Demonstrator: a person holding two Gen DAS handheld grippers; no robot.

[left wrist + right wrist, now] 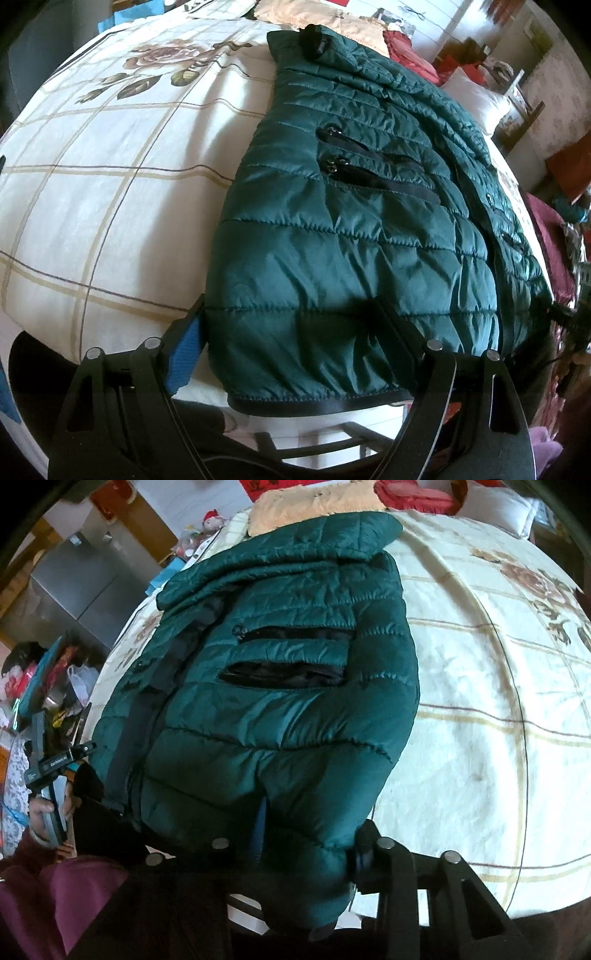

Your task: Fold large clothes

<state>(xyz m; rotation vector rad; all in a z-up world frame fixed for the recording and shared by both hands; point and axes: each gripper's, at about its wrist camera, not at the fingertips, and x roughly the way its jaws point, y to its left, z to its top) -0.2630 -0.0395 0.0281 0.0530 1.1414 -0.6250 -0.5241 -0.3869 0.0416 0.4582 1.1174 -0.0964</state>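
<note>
Jaws spread wide on my left gripper (291,354), one blue-padded finger off the jacket's left edge over the sheet, the other lying on the padded cloth near the hem, so nothing is pinched yet. From the left wrist, the dark green quilted puffer jacket (369,221) lies flat on the checked, rose-printed bedsheet (110,166), running from the hem at 6 o'clock up to the collar near 12, with two zipped chest pockets (369,166) at centre. From the right wrist, my right gripper (310,834) straddles the hem corner at 6 o'clock, jaws parted with quilted cloth bulging between them; whether they press it I cannot tell. At 9 o'clock the person's hand holds the other gripper. I judge the jacket light, puffy and slick-shelled, apt to spring back open, so I would bite the bound hem edge (314,404), not the slippery padding.
</note>
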